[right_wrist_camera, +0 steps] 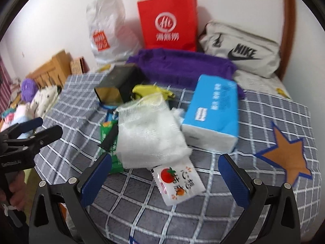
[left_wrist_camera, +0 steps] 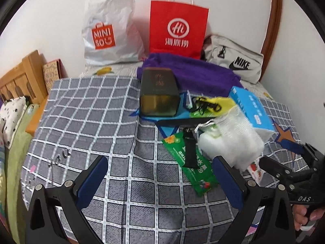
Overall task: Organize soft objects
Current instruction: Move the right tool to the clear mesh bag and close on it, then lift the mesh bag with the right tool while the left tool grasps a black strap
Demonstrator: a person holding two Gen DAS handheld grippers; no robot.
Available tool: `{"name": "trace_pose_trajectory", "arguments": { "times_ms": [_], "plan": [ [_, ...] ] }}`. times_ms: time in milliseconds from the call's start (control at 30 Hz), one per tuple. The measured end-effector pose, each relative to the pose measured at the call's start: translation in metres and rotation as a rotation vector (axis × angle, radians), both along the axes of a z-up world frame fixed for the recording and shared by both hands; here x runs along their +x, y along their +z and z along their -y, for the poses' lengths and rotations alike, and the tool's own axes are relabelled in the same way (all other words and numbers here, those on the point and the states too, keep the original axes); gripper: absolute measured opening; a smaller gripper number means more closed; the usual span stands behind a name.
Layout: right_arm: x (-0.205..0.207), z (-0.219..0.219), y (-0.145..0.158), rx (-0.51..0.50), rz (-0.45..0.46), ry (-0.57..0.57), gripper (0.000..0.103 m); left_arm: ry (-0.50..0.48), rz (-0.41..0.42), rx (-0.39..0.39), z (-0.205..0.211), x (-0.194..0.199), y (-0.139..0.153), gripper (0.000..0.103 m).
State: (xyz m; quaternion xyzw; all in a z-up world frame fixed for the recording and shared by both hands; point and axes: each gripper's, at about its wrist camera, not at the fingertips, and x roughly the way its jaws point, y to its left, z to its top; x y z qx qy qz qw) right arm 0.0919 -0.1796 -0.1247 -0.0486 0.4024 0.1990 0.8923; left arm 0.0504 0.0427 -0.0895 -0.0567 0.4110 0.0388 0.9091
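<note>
Left gripper (left_wrist_camera: 160, 181) at lower centre of the left wrist view, its blue-padded jaws spread wide above the grey checked bedcover (left_wrist_camera: 85, 109), holding nothing. Right gripper (right_wrist_camera: 165, 174) at lower centre of the right wrist view, likewise spread and empty. Just beyond it, mid-frame, lies the white mesh pouch (right_wrist_camera: 150, 134), overlapping a green packet (right_wrist_camera: 115, 158) at its left and a tomato-printed sachet (right_wrist_camera: 178, 181) at its lower edge. A blue tissue pack (right_wrist_camera: 213, 111) lies right of the pouch. Behind, a dark tin (right_wrist_camera: 115, 87), purple cloth (right_wrist_camera: 178, 67), red paper bag (right_wrist_camera: 168, 24), white plastic bag (right_wrist_camera: 105, 32) and grey Nike pouch (right_wrist_camera: 241, 52) occupy the upper frame.
</note>
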Motion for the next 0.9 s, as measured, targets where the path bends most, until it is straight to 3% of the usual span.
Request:
{"name": "trace_pose_trajectory", "arguments": {
  "times_ms": [367, 433, 500, 533, 600, 667, 767, 900],
  "plan": [
    [0.026, -0.032, -0.020, -0.033, -0.027, 0.072, 0.102, 0.048, -0.099, -0.011, -0.019, 0.019, -0.034, 0.103],
    [0.021, -0.036, -0.019, -0.055, 0.008, 0.093, 0.094, 0.047, -0.108, -0.015, -0.019, 0.020, -0.036, 0.103],
    [0.016, -0.036, -0.017, -0.063, 0.022, 0.105, 0.069, 0.043, -0.110, -0.025, -0.019, 0.021, -0.037, 0.103],
    [0.014, -0.035, -0.017, -0.067, 0.023, 0.106, 0.063, 0.038, -0.109, -0.034, -0.018, 0.021, -0.037, 0.103],
    [0.013, -0.031, -0.016, -0.071, 0.021, 0.102, 0.040, 0.029, -0.111, -0.039, -0.016, 0.022, -0.038, 0.103],
    [0.013, -0.023, -0.015, -0.062, 0.017, 0.084, 0.027, 0.021, -0.107, -0.038, -0.014, 0.021, -0.038, 0.103],
    [0.011, -0.010, -0.012, -0.011, 0.008, 0.076, 0.014, 0.014, -0.103, -0.041, -0.013, 0.020, -0.036, 0.103],
    [0.007, -0.005, -0.011, 0.017, -0.009, 0.090, 0.013, 0.017, -0.099, -0.043, -0.015, 0.018, -0.034, 0.103]
  ]
}}
